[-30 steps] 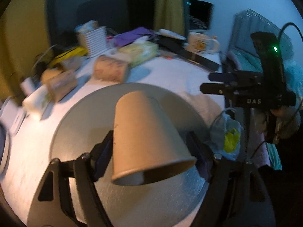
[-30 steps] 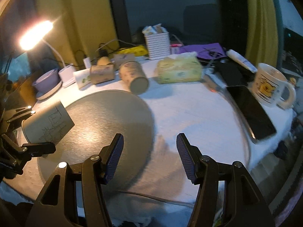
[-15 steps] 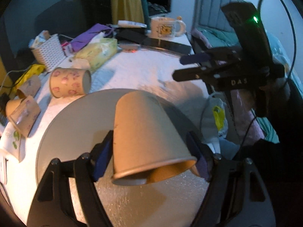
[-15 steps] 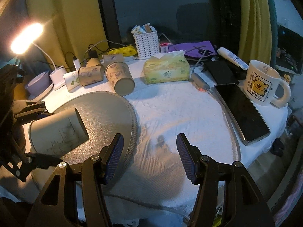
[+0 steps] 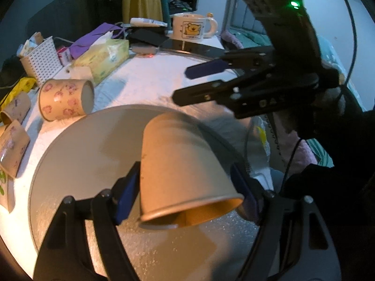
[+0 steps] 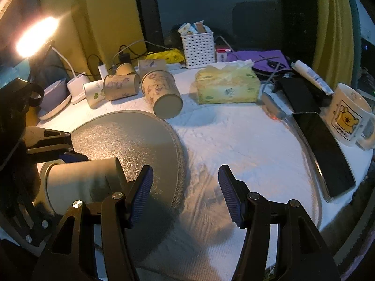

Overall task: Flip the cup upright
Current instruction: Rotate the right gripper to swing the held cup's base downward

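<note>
My left claw [image 5: 185,192] is closed on the paper cup [image 5: 182,168], its blue pads pressed against the cup's two sides just above the rim. I hold the cup in the air over the round grey mat [image 5: 93,145], lying nearly on its side: its open mouth faces back toward my left wrist camera and its closed base points away, across the table. From my right wrist camera the same cup [image 6: 82,185] shows as a barrel lying sideways at the left edge of the mat [image 6: 131,135], base toward the middle of the table, with my left claw's black fingers above and below it.

My right claw [image 6: 186,194] is wide open and grips nothing; its ribbed blue pads [image 6: 143,192] stand well apart above the white cloth [image 6: 234,140], just beside the mat's right edge. Its left finger sits near the cup's base, though I cannot tell whether they touch.
</note>
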{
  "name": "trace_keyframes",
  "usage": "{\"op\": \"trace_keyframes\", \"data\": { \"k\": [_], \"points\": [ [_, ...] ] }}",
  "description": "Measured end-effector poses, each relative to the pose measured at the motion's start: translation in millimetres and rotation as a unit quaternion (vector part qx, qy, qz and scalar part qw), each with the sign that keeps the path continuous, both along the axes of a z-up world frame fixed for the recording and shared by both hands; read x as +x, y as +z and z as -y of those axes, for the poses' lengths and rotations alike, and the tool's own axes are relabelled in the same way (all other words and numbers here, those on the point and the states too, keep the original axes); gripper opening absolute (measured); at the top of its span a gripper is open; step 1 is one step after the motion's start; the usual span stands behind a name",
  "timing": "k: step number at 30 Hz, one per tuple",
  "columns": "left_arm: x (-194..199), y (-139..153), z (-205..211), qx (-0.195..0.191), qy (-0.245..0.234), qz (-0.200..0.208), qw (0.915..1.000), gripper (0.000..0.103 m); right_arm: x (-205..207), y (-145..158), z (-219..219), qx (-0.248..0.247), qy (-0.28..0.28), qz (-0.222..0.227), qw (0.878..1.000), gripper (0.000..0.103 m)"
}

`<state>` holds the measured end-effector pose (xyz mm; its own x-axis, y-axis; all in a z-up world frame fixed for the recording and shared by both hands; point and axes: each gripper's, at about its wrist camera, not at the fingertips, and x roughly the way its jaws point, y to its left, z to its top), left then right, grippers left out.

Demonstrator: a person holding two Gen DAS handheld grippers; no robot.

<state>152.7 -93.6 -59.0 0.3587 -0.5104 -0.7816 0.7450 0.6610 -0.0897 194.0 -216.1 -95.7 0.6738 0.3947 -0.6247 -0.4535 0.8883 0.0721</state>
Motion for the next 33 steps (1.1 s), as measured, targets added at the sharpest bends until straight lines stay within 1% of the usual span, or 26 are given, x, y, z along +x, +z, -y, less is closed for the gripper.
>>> {"op": "trace_keyframes", "data": {
  "k": [6,7,8,10,17,24,29,33],
  "points": [
    [5.0,-3.6,0.5,0.004,-0.001,-0.008,1.0000,0.079,9.6,-10.3,-6.1,-0.004,0.021,-0.024,0.999,0.061],
    [5.1,-3.5,-0.7,0.004,0.003,-0.009,1.0000,0.080,9.1,-12.2,-7.6,-0.007,0.025,-0.027,0.999,0.061],
    [5.2,-3.4,-2.0,0.005,0.006,-0.008,0.9999,0.085,8.6,-13.0,-8.3,-0.008,0.029,-0.028,0.999,0.061],
    [4.8,-2.8,-5.3,0.006,0.016,-0.007,0.9998,0.089,6.4,-13.5,-11.4,-0.008,0.037,-0.029,0.999,0.061],
    [-3.2,1.2,-22.7,0.017,0.064,-0.004,0.9978,0.089,-3.7,-9.0,-19.7,-0.009,0.059,-0.025,0.998,0.061],
    [-26.9,6.6,-45.8,0.024,0.130,0.002,0.9913,0.089,-19.6,-5.2,-28.1,-0.017,0.091,-0.022,0.995,0.061],
    [-46.2,10.2,-59.4,0.016,0.173,0.007,0.9847,0.089,-33.2,0.3,-31.3,-0.032,0.115,-0.016,0.993,0.061],
    [-61.5,11.1,-71.8,0.005,0.211,0.007,0.9775,0.089,-44.3,7.9,-34.0,-0.048,0.130,-0.004,0.990,0.061]
  ]
}}
